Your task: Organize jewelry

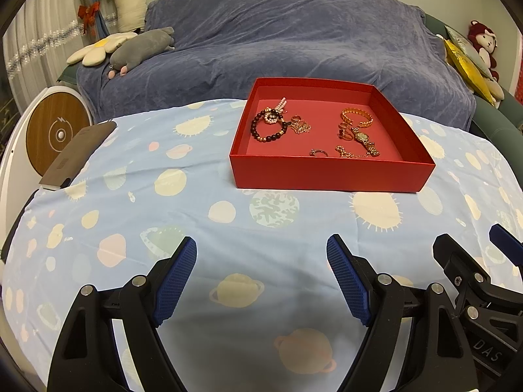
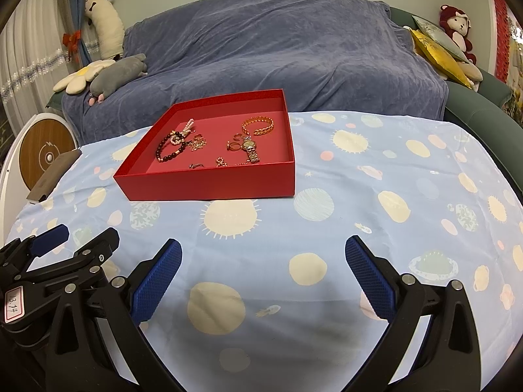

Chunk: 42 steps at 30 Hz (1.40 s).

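A red box [image 1: 330, 171] sits on the tabletop [image 1: 196, 215], which is covered by a light blue cloth with planets and suns on it. All the jewelry is inside the red box.

In the left part of the box lies a dark bead bracelet [image 1: 266, 127]. A small string of pearls [image 1: 276, 114] touches the top of it. Just to the right of the beads is a little heap of gold chain [image 1: 302, 127]. In the right part of the box, near the back wall, is a gold bangle [image 1: 357, 117]. In front of the bangle is a gold watch [image 1: 365, 142]. Some gold rings [image 1: 345, 132] lie just left of the watch. Near the front wall of the box is a silver ring [image 1: 318, 153], and beside it another thin gold chain [image 1: 346, 153].

The left hand-held gripper [image 1: 261, 261] is in front of the box and well apart from it. Its two blue pads are spread wide and hold nothing. The right hand-held gripper [image 2: 263, 263] is also in front of the box, a bit to the right of it. Its pads are spread wide too, with nothing between them. The two grippers are side by side, close together.

Behind the box is a sofa with a dark blue blanket [image 1: 278, 32]. A gray plush toy [image 1: 140, 49] and a flower pillow [image 1: 101, 47] lie on its left end. A red plush monkey [image 1: 483, 42] sits at the right end.
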{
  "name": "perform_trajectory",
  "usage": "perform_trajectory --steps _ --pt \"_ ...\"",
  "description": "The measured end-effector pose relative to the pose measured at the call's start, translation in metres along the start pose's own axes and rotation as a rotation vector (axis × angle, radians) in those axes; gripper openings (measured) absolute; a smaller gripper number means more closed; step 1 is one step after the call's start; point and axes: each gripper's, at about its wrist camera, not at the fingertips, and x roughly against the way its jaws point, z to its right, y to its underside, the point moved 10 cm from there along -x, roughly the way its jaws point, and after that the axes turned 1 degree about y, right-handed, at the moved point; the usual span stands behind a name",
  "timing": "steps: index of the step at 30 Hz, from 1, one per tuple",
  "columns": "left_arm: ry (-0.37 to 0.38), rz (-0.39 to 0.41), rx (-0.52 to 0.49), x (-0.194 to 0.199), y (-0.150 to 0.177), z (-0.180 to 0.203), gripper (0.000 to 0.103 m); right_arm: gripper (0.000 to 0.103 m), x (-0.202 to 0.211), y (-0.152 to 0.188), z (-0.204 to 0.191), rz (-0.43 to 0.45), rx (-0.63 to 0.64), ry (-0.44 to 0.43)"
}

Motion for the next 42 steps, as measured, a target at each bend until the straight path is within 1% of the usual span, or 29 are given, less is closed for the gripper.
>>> perform_trajectory --steps 16,21,42 --pt "-0.009 0.008 -0.008 0.0008 0.0010 -0.0011 0.079 0.098 0.0000 0.0000 0.0001 0.000 -0.001 0.000" --pt "0.006 -0.006 0.007 0.0002 0.0026 -0.0009 0.079 0.098 0.0001 0.0000 0.0002 0.000 0.000 0.001" --pt "-0.002 -0.005 -0.001 -0.0001 0.0026 -0.0009 0.077 0.098 0.0001 0.0003 -0.0002 -0.002 0.002 0.003"
